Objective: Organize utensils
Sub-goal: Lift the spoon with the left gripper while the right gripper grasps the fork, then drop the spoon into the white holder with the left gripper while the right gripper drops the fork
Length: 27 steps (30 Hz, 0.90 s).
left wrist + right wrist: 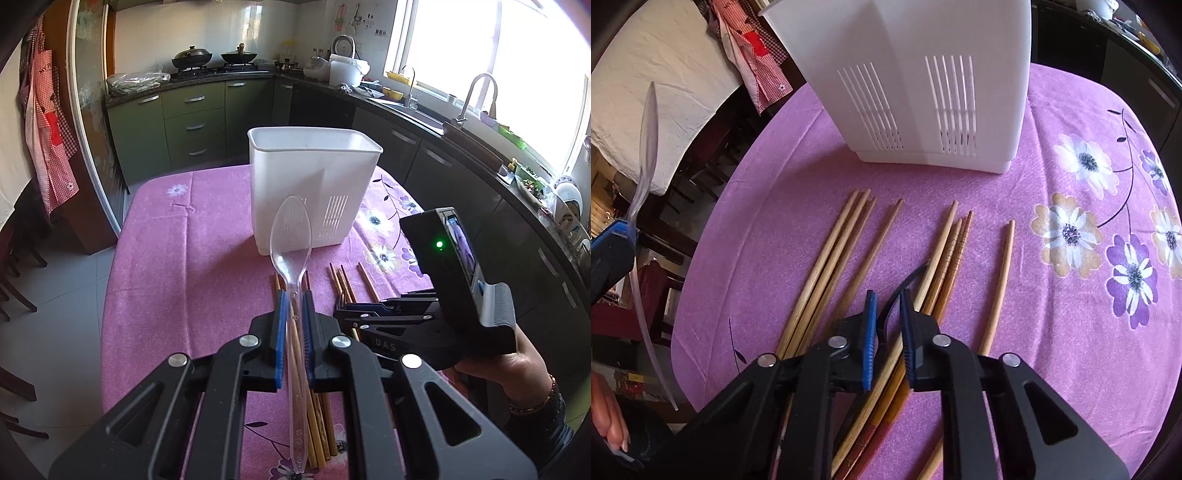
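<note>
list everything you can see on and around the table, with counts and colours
utensil holder: one, white plastic, slotted lower walls, upright at the table's far side
clear spoon: one, transparent plastic, held above the table, bowl pointing at the holder
chopsticks: about eight, tan to reddish wood, lying loose on the cloth in front of the holder
black utensil: one, thin and curved, type unclear, among the chopsticks between the right gripper's fingers
tablecloth: one, purple with white and purple flowers
left gripper: black, blue pads, clamped on the spoon's handle
right gripper: black, blue pads, low over the chopsticks around the black utensil; grip unclear
</note>
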Motion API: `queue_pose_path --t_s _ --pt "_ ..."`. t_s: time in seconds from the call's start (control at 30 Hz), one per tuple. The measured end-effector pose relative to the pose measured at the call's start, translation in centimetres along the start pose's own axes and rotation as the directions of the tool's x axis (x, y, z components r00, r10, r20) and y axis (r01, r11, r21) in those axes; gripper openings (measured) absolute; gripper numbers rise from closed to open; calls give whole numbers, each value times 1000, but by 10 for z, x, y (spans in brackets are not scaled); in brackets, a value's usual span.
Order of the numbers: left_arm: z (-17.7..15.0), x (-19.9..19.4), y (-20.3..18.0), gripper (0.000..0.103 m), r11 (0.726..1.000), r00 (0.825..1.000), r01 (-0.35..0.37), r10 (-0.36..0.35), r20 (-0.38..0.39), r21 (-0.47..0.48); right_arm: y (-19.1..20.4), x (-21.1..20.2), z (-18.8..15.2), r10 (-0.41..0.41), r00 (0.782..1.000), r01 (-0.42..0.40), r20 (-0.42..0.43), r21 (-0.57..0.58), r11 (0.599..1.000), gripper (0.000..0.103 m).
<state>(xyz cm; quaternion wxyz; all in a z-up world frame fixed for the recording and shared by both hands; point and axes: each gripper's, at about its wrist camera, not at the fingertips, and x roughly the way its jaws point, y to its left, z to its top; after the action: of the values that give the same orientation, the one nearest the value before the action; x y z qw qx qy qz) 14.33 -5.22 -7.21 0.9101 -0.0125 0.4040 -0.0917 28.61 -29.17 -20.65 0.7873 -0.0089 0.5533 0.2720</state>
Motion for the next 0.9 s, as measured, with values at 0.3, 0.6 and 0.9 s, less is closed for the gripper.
queue_pose_path --t_s 0.3,0.6,0.9 --pt "14 -8 3 8 1000 999 15 -15 32 -12 -11 -45 -9 74 982 -83 172 45 996 5" --pt "84 -44 -8 8 997 972 73 -69 225 -11 -27 -113 -19 164 920 -195 357 53 979 5" --pt "155 -29 -13 8 996 834 88 -66 548 -14 -40 -142 -38 183 875 -227 448 46 973 5"
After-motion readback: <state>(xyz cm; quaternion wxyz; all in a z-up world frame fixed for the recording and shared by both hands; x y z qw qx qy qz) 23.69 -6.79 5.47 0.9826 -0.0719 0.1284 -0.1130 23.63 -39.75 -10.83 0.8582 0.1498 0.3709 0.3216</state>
